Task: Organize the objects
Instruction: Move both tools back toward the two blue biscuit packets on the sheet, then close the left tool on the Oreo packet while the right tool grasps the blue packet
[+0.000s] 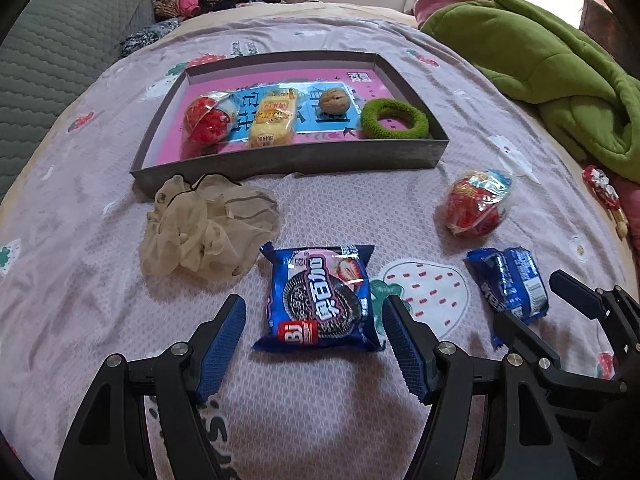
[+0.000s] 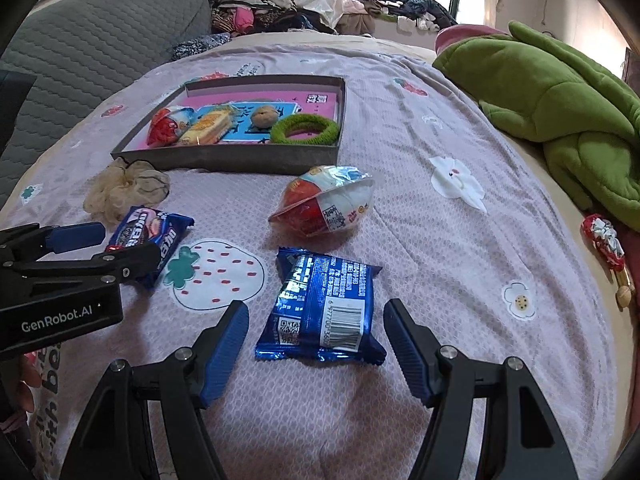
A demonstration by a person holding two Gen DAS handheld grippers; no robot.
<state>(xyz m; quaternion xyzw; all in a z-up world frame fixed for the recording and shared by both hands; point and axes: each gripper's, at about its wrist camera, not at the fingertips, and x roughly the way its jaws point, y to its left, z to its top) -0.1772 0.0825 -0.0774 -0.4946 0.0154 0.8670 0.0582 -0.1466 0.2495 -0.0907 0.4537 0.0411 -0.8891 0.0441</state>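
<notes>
My left gripper (image 1: 316,312) is open, its fingers either side of a face-up blue cookie packet (image 1: 320,300) lying on the bedspread. My right gripper (image 2: 316,316) is open around a second blue cookie packet (image 2: 322,312), which lies barcode side up. A red and white egg-shaped snack (image 2: 324,204) lies beyond it. A beige scrunchie (image 1: 208,226) lies in front of the grey box (image 1: 288,156). The box holds a red egg snack (image 1: 208,118), a yellow packet (image 1: 274,122), a walnut (image 1: 335,100) and a green hair ring (image 1: 394,118).
A green blanket (image 2: 560,112) lies bunched on the right. A red wrapped item (image 2: 604,240) lies at the bed's right edge. A grey quilted cushion (image 1: 52,64) sits to the left. Clothes are piled behind the bed.
</notes>
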